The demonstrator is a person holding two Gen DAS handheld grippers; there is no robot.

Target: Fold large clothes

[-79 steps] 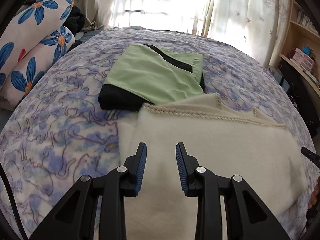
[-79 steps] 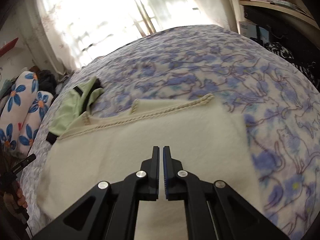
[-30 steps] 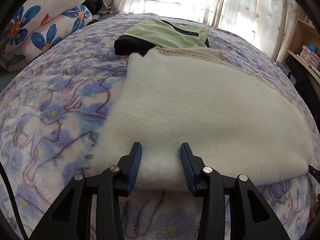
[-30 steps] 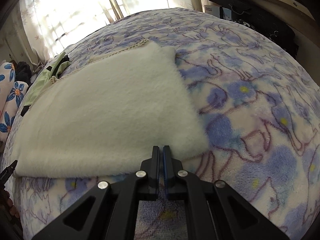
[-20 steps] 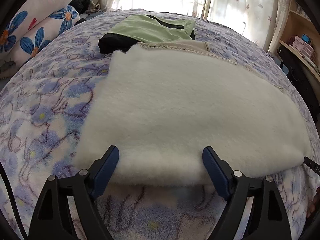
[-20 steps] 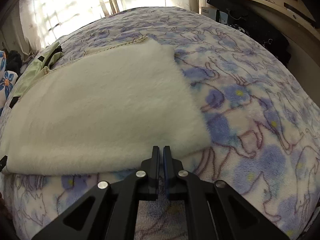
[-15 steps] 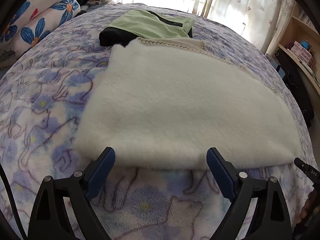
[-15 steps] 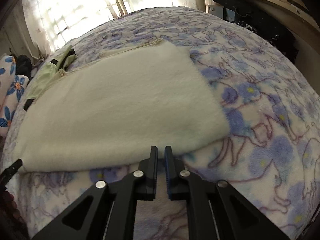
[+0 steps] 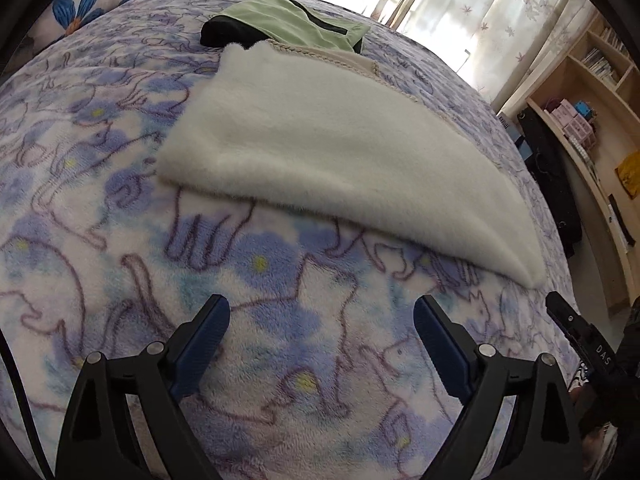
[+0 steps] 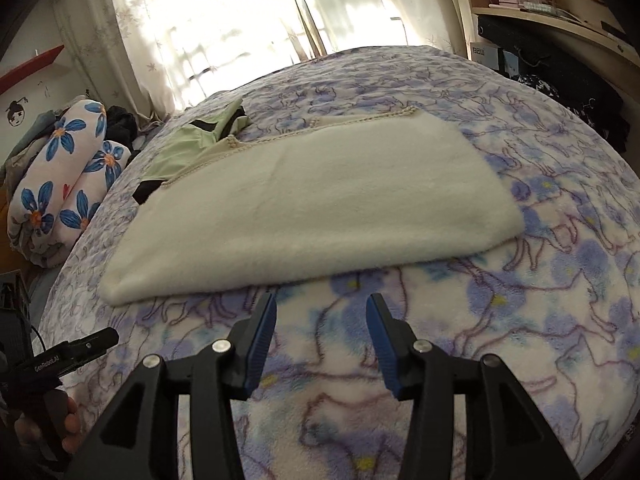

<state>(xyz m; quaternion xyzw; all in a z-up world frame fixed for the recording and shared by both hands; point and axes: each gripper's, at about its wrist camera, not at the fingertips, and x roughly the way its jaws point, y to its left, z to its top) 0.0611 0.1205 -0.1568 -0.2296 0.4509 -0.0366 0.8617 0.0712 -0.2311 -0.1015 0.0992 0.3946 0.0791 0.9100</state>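
Note:
A cream fleecy garment (image 9: 336, 148) lies folded flat on the bed, its knitted trim along the far edge; it also shows in the right wrist view (image 10: 320, 200). My left gripper (image 9: 320, 312) is wide open and empty, a little in front of the garment's near fold. My right gripper (image 10: 322, 306) is open and empty, just short of the same near edge. A folded green and black garment (image 9: 288, 24) lies beyond the cream one and shows in the right wrist view too (image 10: 192, 140).
The bed carries a purple and blue cat-print blanket (image 9: 120, 128). Flowered pillows (image 10: 60, 168) lie at the left side. Curtained windows stand behind the bed. Wooden shelves (image 9: 592, 92) and dark bags stand to the right.
Both grippers let go of the cream garment's near edge and drew back. The left one opened first and wide, then the right one opened. The garment now lies folded on the blanket.

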